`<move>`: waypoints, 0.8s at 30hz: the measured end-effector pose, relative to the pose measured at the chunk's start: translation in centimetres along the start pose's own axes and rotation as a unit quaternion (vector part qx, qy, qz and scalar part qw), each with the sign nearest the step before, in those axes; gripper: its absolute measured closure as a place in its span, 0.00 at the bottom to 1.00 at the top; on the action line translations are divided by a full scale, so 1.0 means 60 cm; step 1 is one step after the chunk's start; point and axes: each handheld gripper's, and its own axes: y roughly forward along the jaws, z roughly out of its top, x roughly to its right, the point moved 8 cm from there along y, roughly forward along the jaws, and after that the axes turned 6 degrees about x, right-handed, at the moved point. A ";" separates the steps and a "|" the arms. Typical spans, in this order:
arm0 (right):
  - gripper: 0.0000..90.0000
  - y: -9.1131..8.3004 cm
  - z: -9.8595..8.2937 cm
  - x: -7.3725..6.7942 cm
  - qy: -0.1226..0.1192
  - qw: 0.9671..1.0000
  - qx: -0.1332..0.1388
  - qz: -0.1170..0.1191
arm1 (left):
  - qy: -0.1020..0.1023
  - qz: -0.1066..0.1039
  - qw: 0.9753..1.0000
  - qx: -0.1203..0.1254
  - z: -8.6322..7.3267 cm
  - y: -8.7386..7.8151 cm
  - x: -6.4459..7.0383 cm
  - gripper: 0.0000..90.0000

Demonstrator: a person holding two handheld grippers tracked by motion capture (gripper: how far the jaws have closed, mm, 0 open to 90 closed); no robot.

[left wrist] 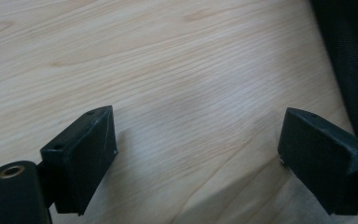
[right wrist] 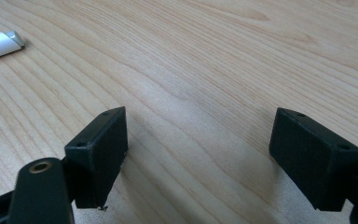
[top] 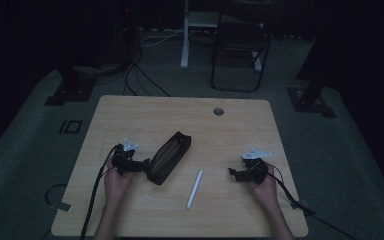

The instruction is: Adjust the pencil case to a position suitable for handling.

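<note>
Left gripper (top: 142, 165), jaws spread and empty, poised at the near end of an open black pouch (top: 169, 156) lying slantwise mid-table (top: 130, 210); right gripper (top: 234, 173), equally wide and empty, resting near the right edge. White pen (top: 194, 189) lying between them, toward the front edge. Best handled by pinning the pouch's near lip first, then pinching the pen mid-barrel and feeding it in lengthwise.

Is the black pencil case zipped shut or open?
Open: the pencil case shows a long gap along its top with a brownish lining inside. What it holds cannot be told.
</note>
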 end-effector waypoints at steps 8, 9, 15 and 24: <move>0.21 0.000 0.000 0.000 -0.001 1.000 0.000 0.001 | -0.044 0.054 0.998 0.010 -0.013 -0.027 -0.018 0.44; 0.21 0.000 0.000 0.000 -0.001 1.000 0.000 0.001 | -0.045 0.054 0.997 0.008 -0.014 -0.028 -0.018 0.45; 0.21 -0.001 -0.001 0.000 -0.003 1.000 0.000 0.002 | -0.062 0.054 0.997 -0.004 -0.014 -0.036 -0.018 0.55; 0.21 -0.001 -0.001 0.000 -0.003 1.000 0.000 0.002 | -0.059 0.040 0.996 0.062 0.020 -0.091 0.002 0.51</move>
